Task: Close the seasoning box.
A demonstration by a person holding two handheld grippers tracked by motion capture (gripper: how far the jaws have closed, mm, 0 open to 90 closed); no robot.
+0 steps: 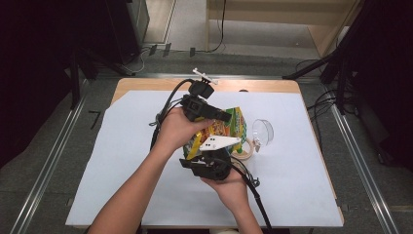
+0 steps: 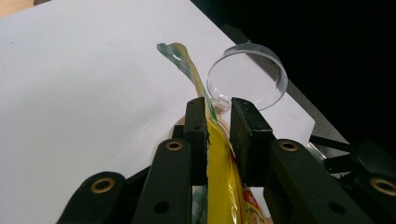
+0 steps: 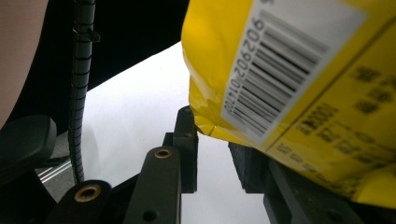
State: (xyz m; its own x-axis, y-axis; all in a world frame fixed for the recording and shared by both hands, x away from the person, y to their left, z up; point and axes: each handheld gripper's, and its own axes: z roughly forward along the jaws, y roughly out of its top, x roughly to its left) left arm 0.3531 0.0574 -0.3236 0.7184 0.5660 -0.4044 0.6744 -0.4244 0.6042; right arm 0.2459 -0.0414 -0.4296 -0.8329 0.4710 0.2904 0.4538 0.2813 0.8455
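Judging from its creased, glossy film, the snack bag (image 1: 225, 127) is taken to be light, soft and slippery, liable to crumple or slide if gripped on a flat panel; the sealed seams at its edges are considered the soundest places to take hold. The bag is held above the white surface (image 1: 122, 161), between the two hands, near the middle of the high view. The left tongs (image 2: 218, 122) are seen pinching the bag's upper seam, with the pads pressed onto the thin yellow film running between them. The right tongs (image 3: 212, 149) are observed at the bag's lower corner beside the barcode panel; a gap shows between the left pad and the film, and the right pad is covered by the bag, so whether a grip is made there cannot be told. What the bag contains cannot be seen, as the film is opaque; it appears sealed along the pinched seam.

A clear plastic cup (image 1: 262, 131) is noted on the surface just beyond the bag, lying tilted, and nothing is seen inside it. A roll of tape (image 1: 246, 148) is recorded beside it.
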